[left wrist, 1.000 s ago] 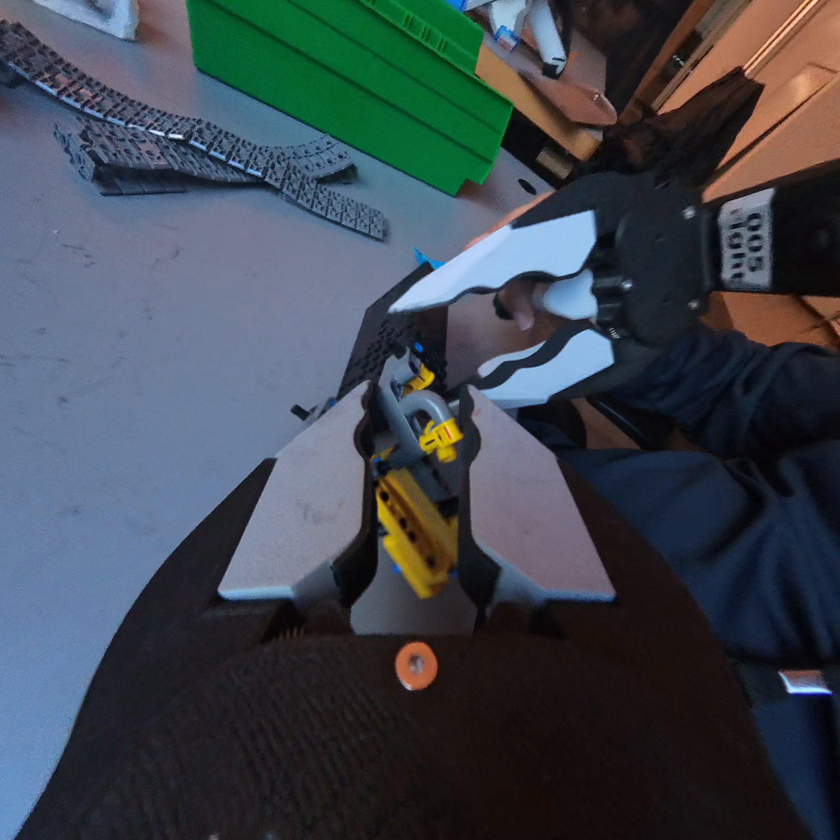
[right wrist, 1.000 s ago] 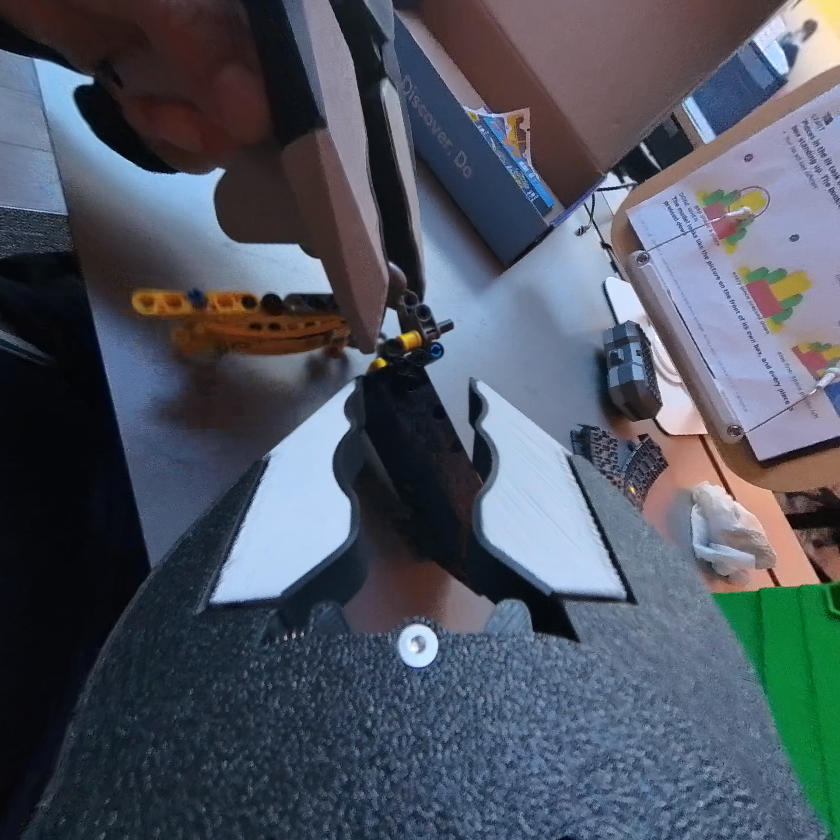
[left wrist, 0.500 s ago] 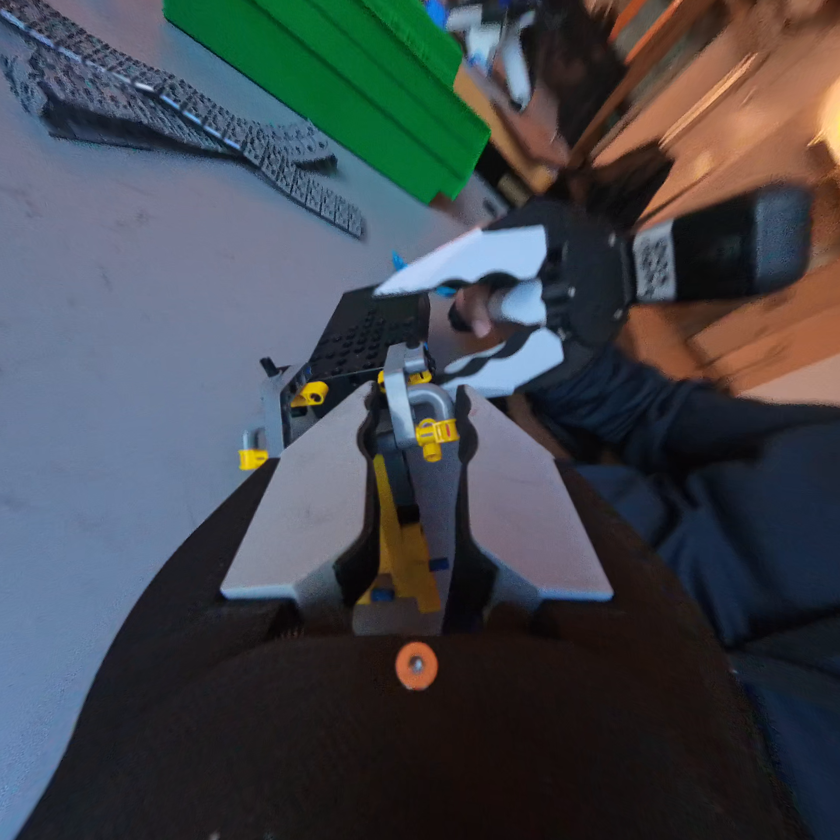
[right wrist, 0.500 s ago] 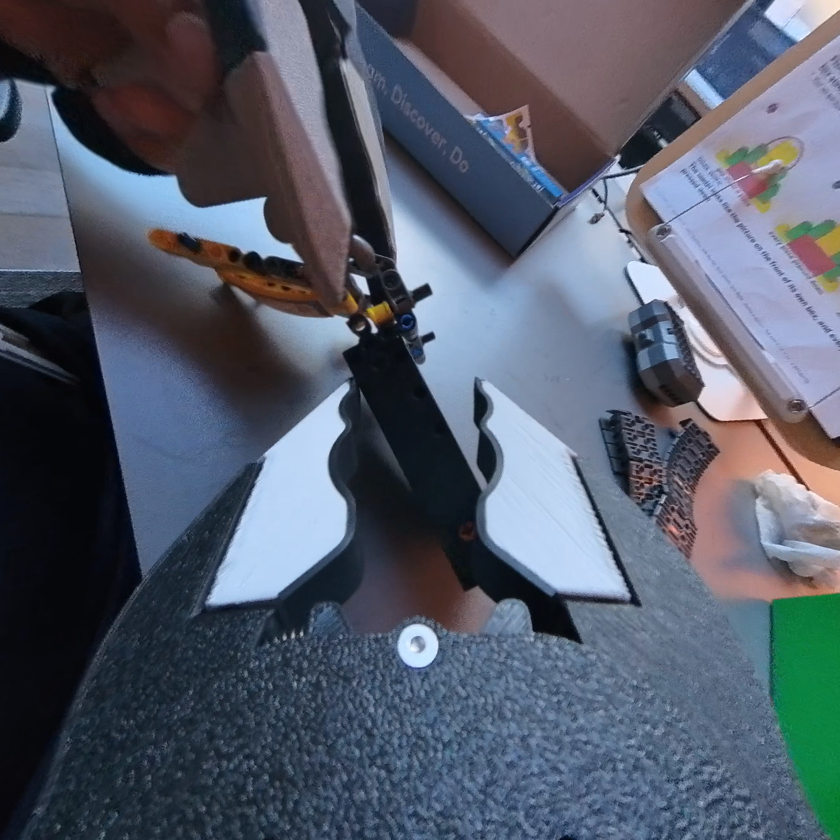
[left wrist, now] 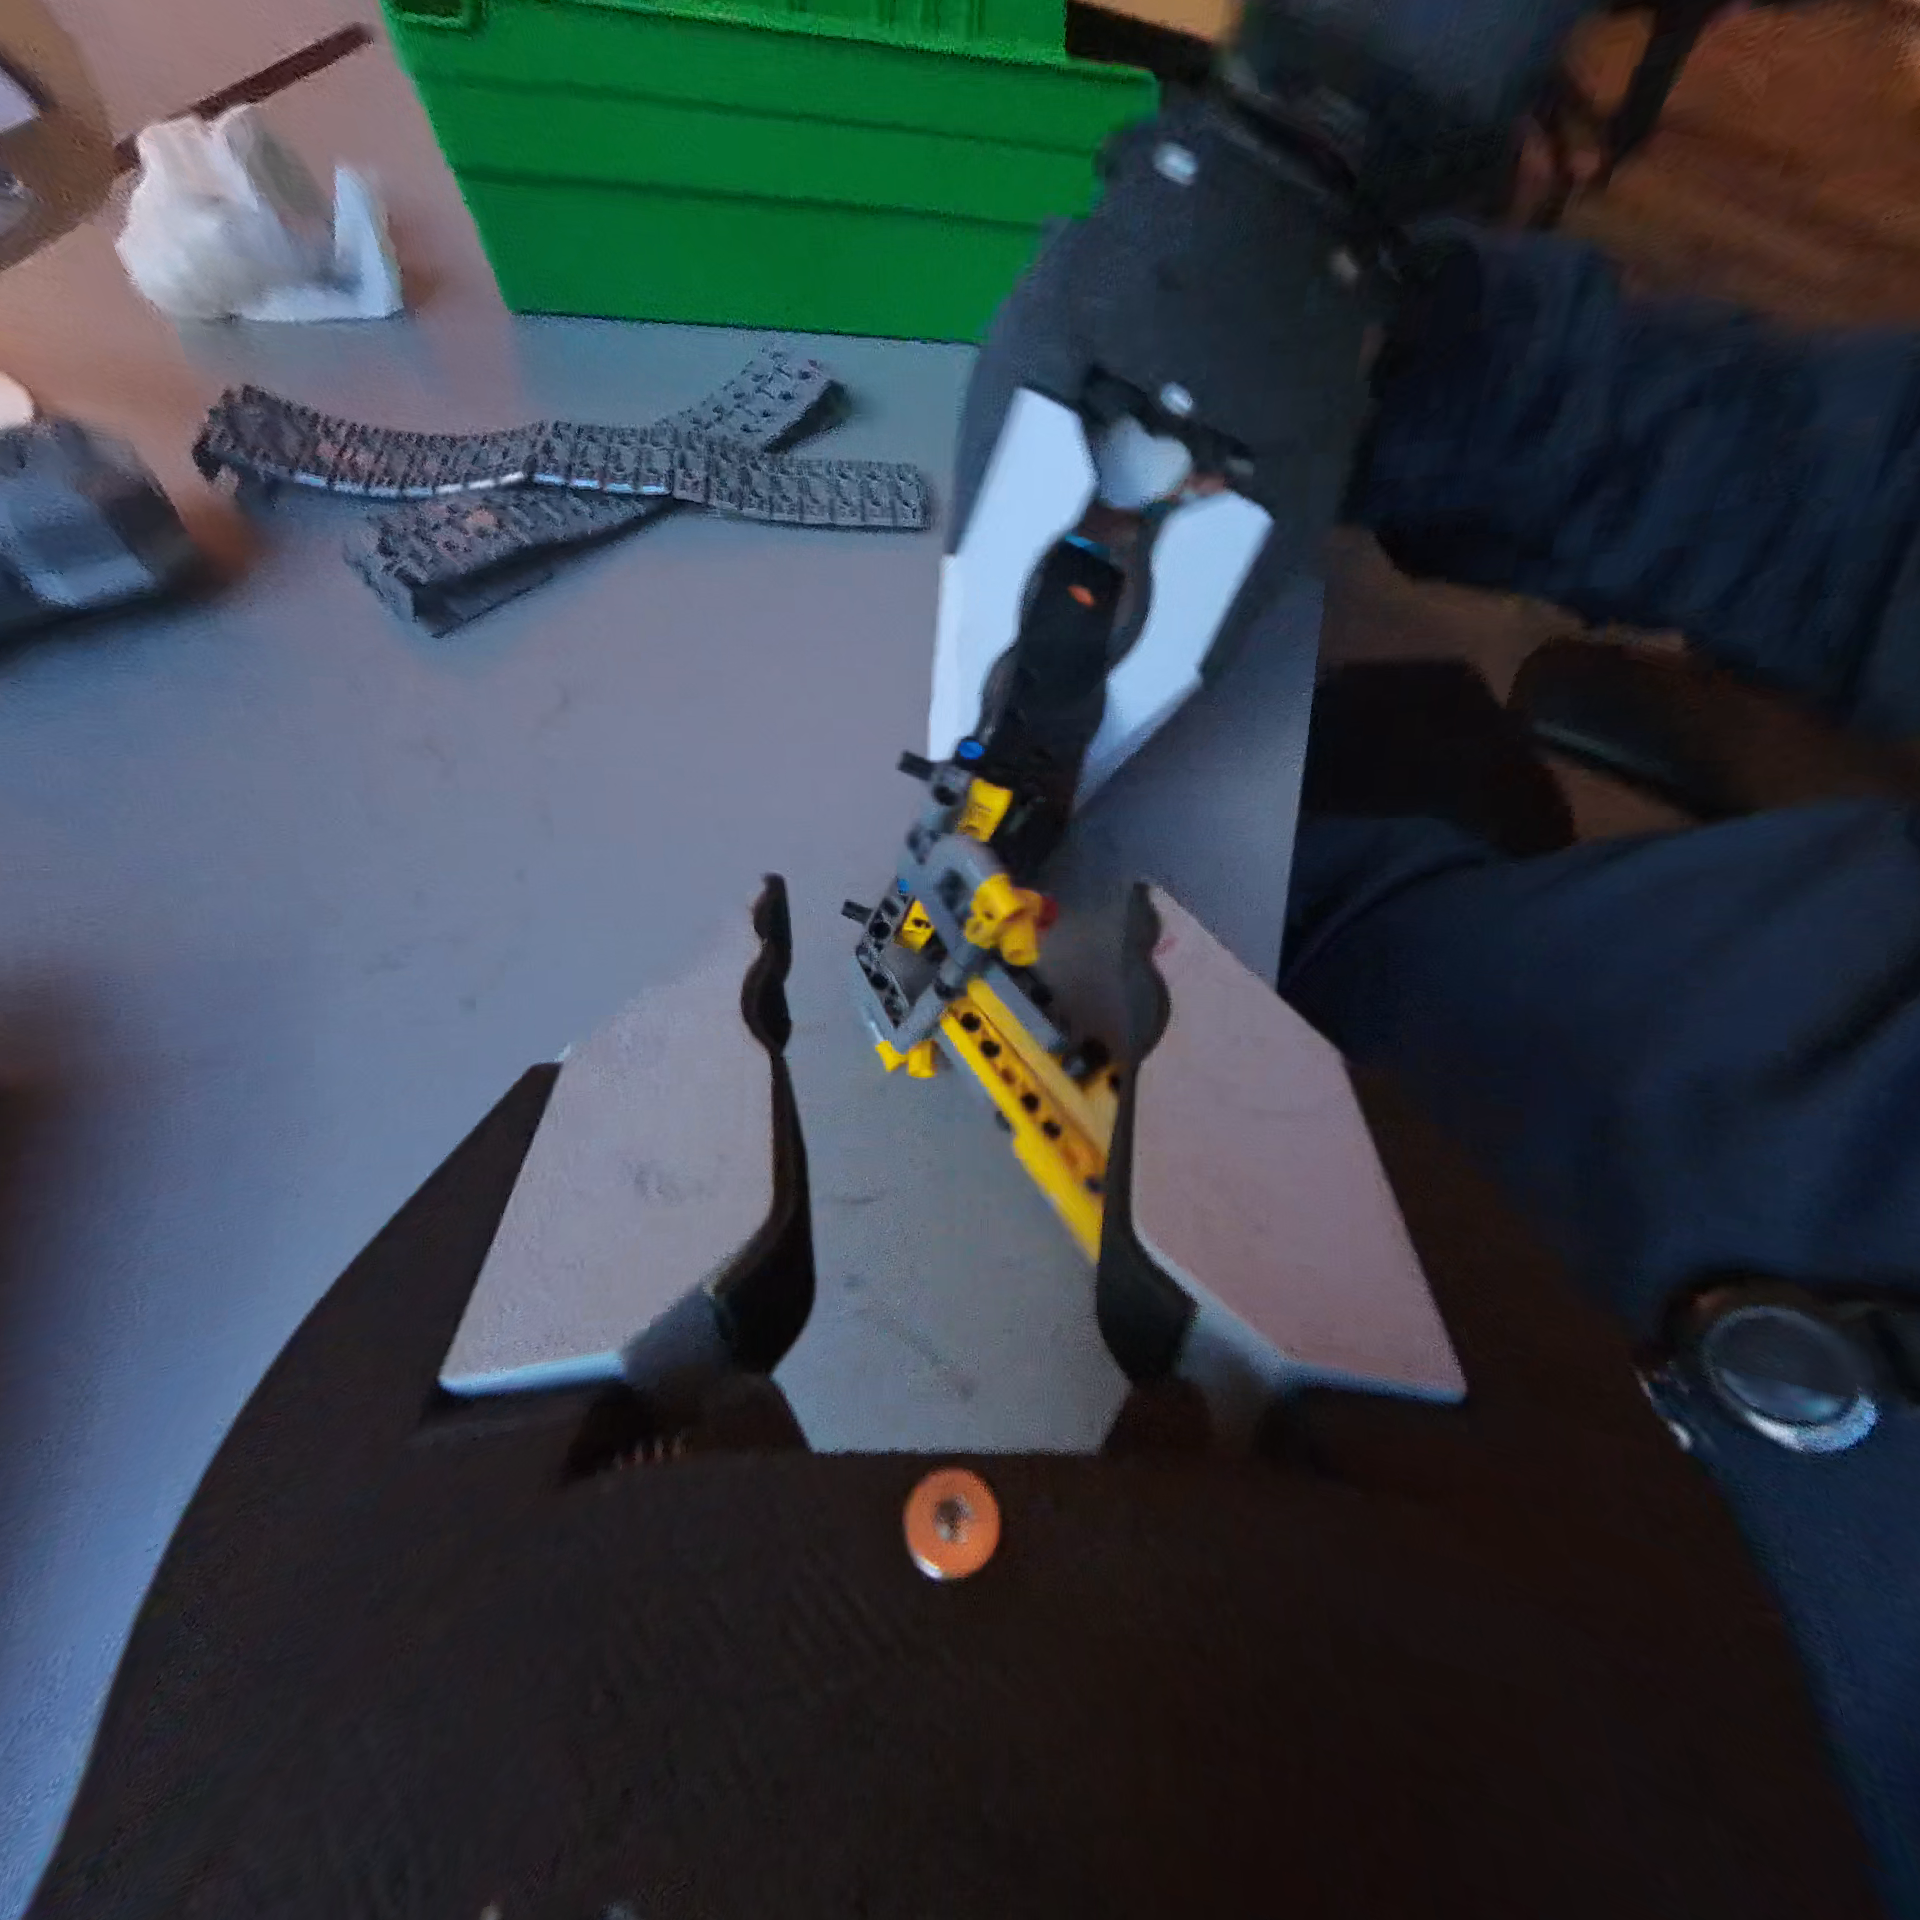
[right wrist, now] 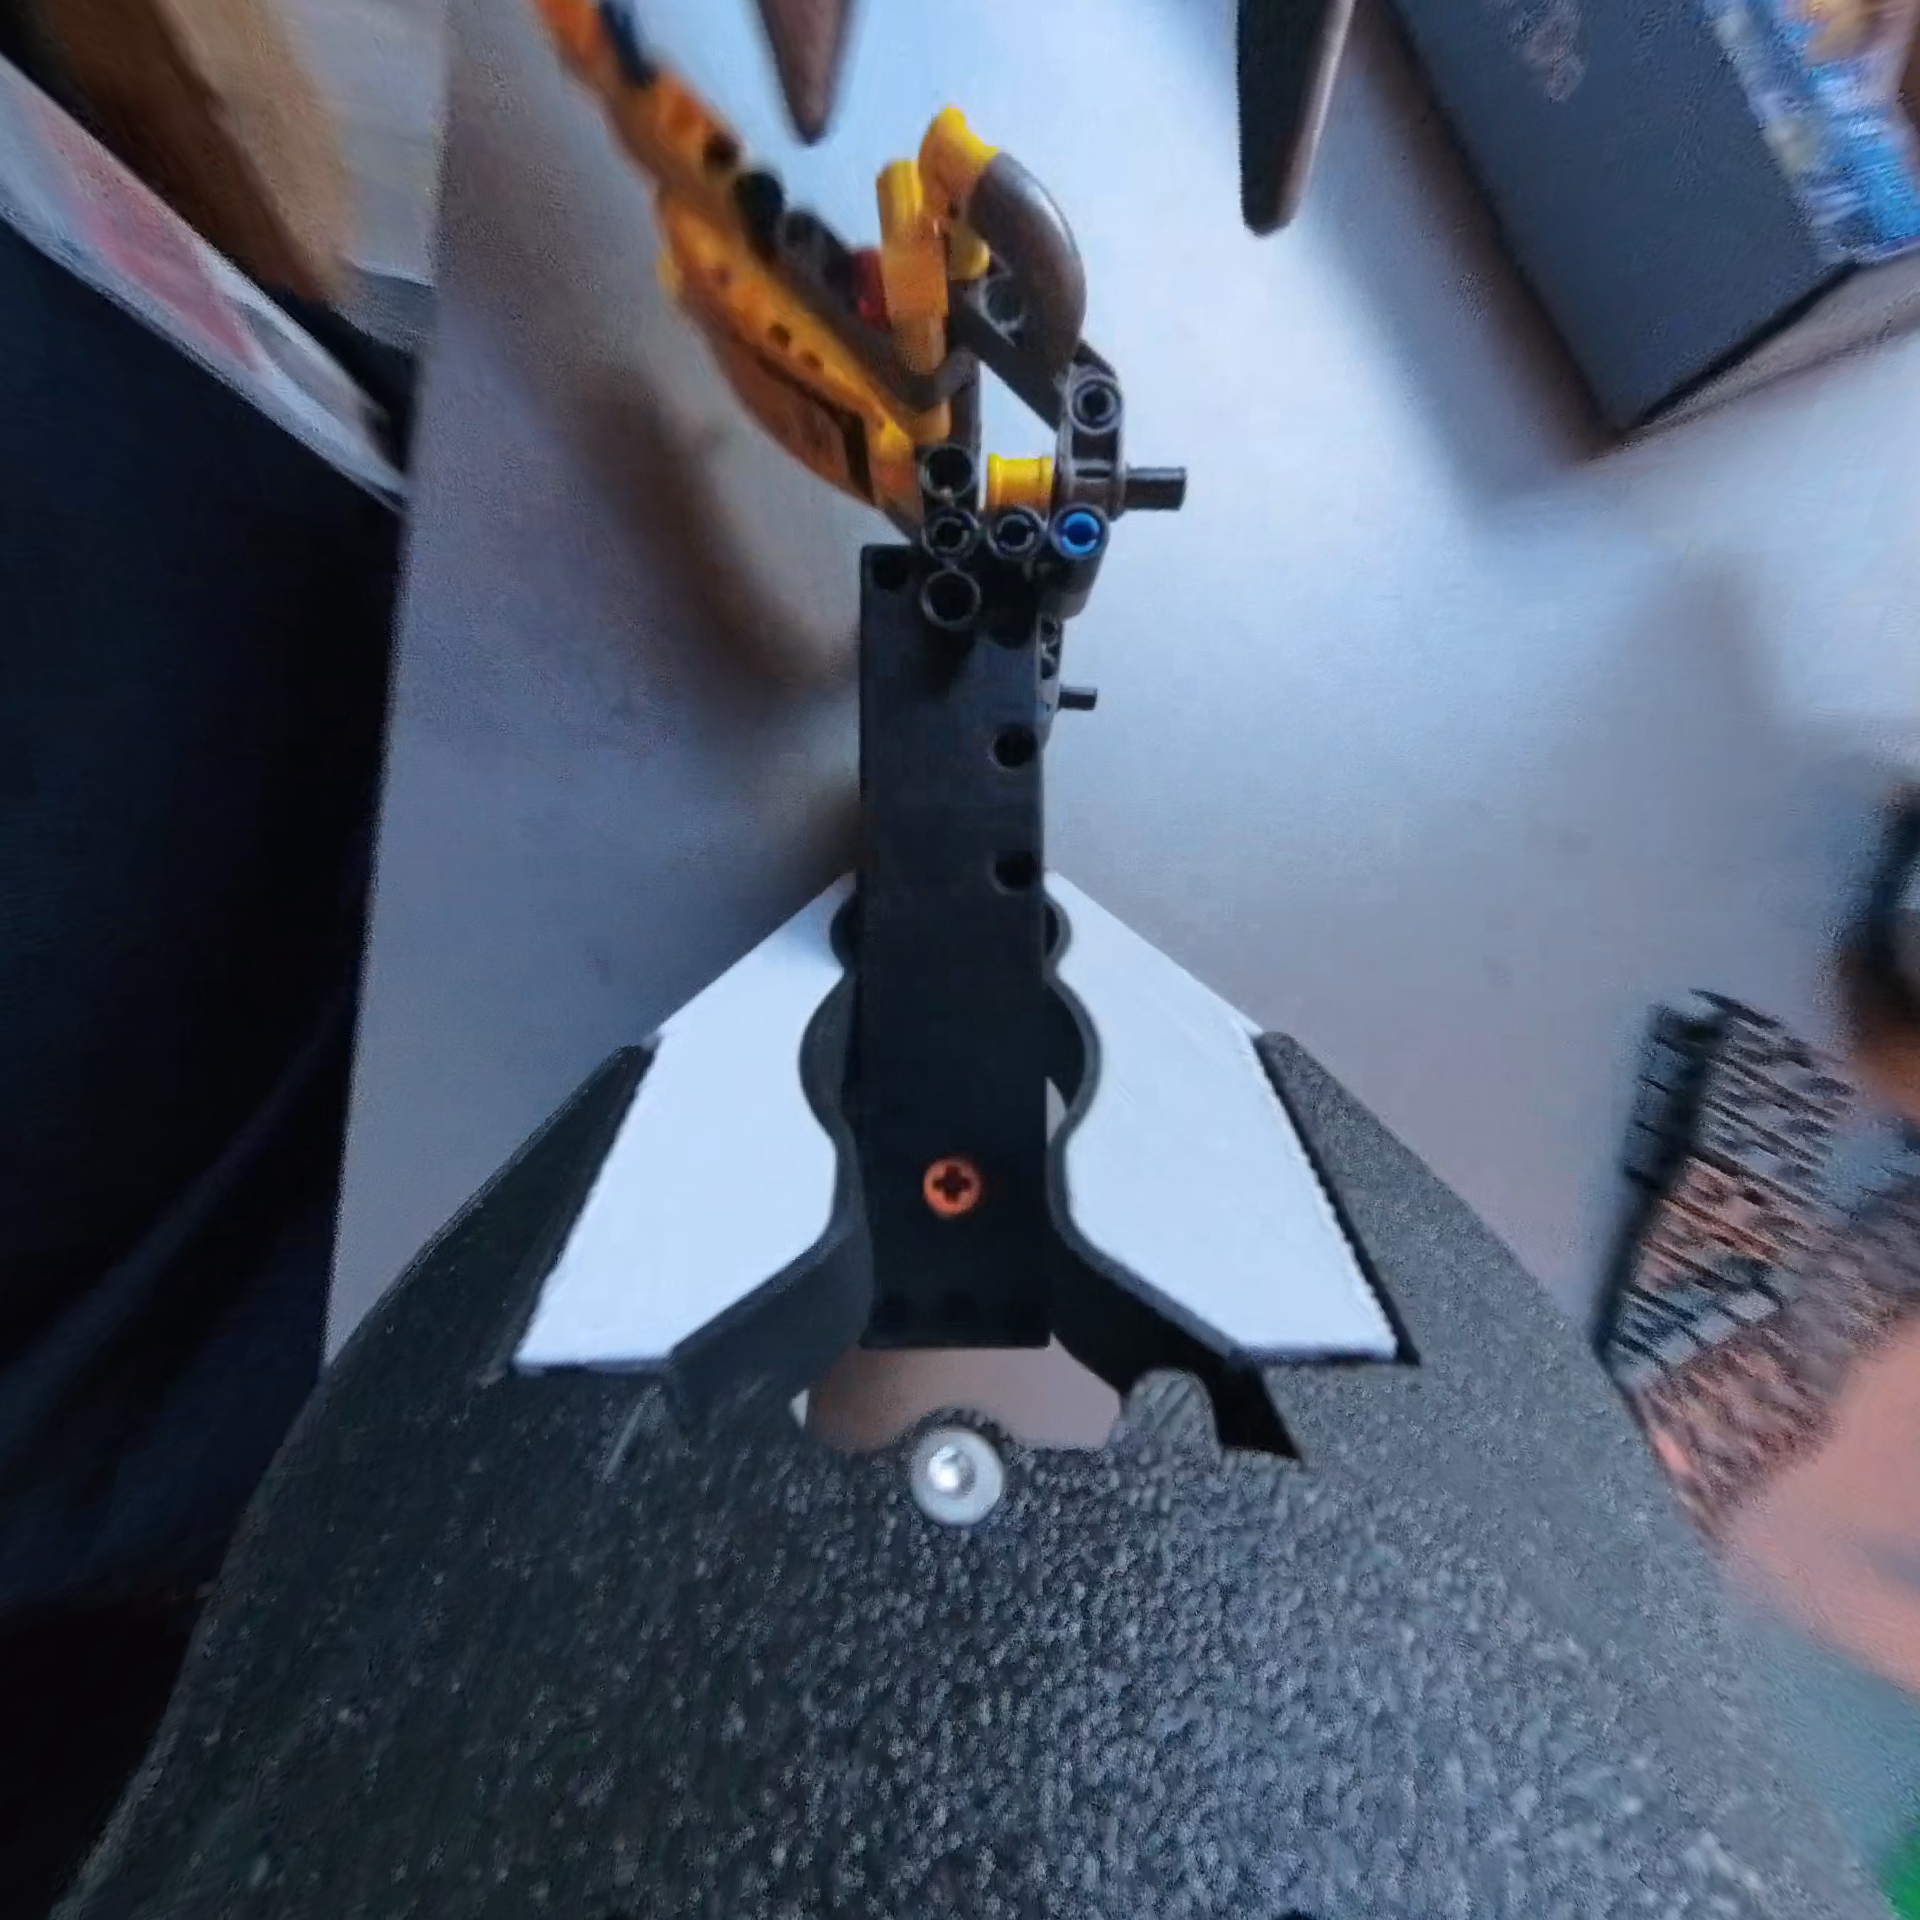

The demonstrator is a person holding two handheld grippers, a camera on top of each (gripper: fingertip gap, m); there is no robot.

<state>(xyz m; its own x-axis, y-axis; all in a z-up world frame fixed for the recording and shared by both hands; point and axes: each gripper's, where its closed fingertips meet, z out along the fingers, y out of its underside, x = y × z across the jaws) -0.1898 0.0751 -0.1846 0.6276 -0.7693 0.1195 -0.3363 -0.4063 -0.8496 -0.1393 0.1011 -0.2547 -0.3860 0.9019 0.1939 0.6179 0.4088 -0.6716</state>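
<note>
Right wrist view: right gripper (right wrist: 951, 914) clamps the black beam (right wrist: 951, 935), long axis straight ahead. Its yellow arm (left wrist: 1039, 1091) reaches between the left gripper (left wrist: 951, 935) fingers, spread apart.

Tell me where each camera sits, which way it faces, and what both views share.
Left wrist view: sits on the left hand-held gripper, open, looking across the grey table toward the green bin; a dark sleeve shows.
Right wrist view: sits on the right hand-held gripper, looking down at the table.
Shared: the black-and-yellow brick assembly, clamped by the right gripper.
</note>
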